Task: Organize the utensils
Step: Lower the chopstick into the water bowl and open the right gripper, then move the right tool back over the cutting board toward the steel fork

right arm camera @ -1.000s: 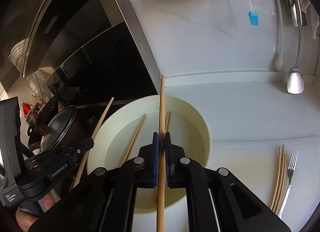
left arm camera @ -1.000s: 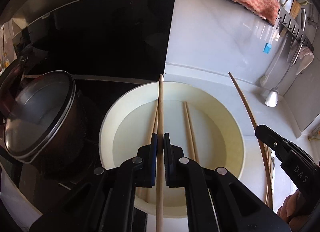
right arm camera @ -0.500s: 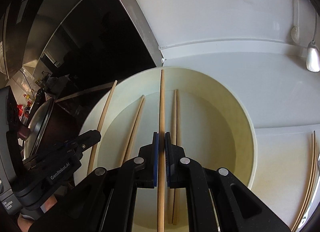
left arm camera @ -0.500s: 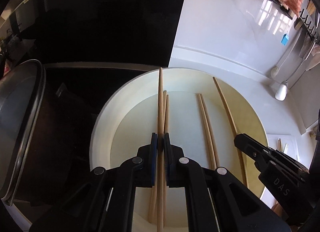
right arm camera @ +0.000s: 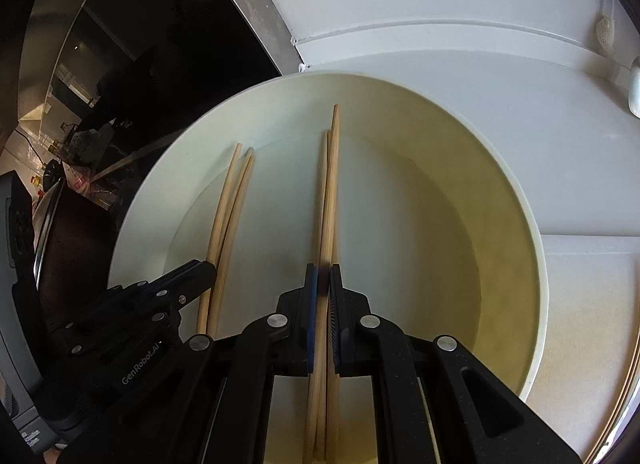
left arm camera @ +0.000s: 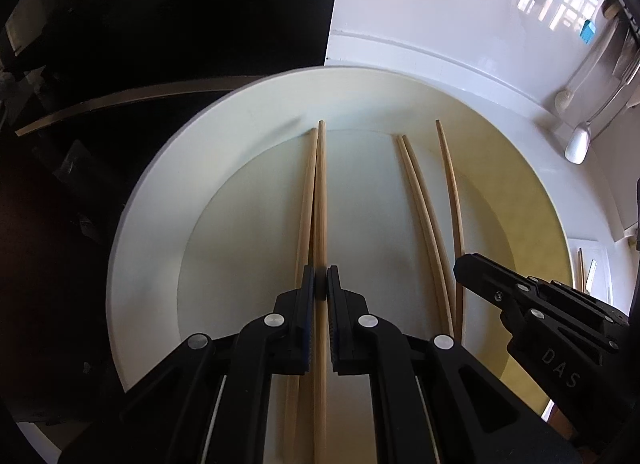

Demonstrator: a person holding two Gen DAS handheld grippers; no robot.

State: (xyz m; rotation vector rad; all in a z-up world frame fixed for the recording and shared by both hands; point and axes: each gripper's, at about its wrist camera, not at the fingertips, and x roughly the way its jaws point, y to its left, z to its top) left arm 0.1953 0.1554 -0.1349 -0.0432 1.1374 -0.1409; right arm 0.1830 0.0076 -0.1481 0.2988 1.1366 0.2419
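The left gripper (left arm camera: 321, 287) is clamped on a single wooden chopstick (left arm camera: 321, 199) that runs straight ahead between its fingers, low over the cream bowl (left arm camera: 160, 199); another chopstick (left arm camera: 306, 199) lies just to its left on the bowl floor. To its right, the right gripper (right arm camera: 323, 278) is likewise pinched tight on its own chopstick (right arm camera: 332, 183), with a loose pair (right arm camera: 323, 191) lying directly beneath it. Both held sticks point toward the bowl's far rim, beyond which is the white counter (right arm camera: 480, 71).
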